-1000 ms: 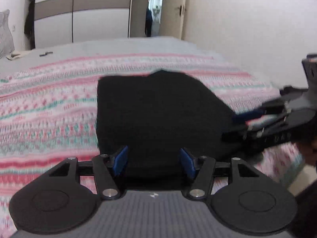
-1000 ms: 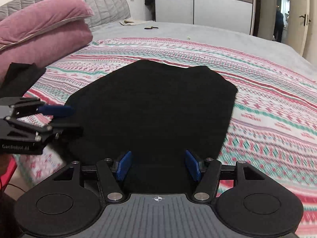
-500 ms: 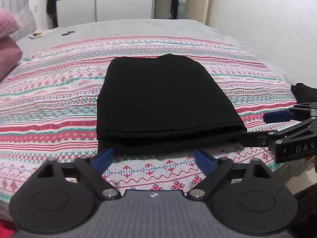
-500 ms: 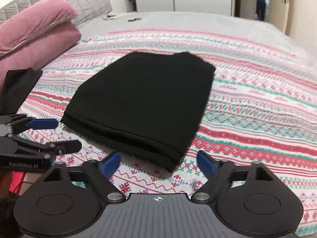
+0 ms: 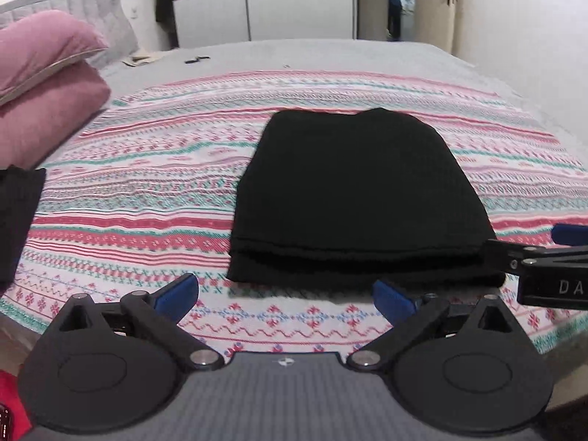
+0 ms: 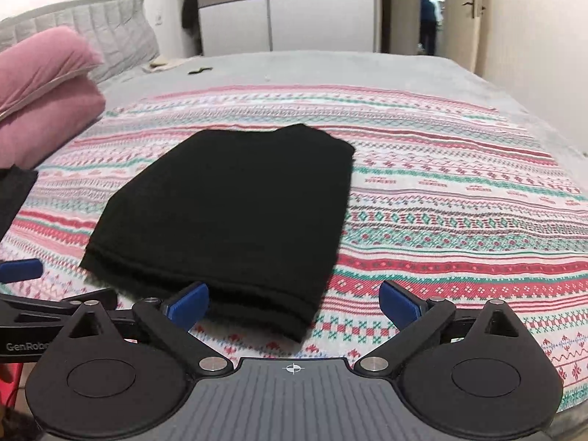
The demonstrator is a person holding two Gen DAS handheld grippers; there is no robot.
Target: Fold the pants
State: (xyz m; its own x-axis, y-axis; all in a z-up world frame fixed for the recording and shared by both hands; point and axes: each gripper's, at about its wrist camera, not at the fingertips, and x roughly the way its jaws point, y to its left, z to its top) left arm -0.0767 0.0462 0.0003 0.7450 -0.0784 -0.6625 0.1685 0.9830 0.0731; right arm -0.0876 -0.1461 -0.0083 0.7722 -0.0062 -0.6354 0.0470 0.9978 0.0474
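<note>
Both tools empty: left tool (image 5: 284,296) spread wide, right tool (image 6: 294,303) opening. Back both off the pants (image 5: 352,198) without snagging the near hem.

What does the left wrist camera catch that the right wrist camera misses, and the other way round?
Only the left wrist view shows the right gripper from the side, entering at its right edge, lettered "DA".

Only the right wrist view shows the left gripper from the side, at its left edge, lettered "GenRob".

Both show the folded black pants lying flat on the striped pink, white and teal patterned blanket, the pink pillows, a dark cloth at the left edge, the white and brown wardrobe and an open doorway.
</note>
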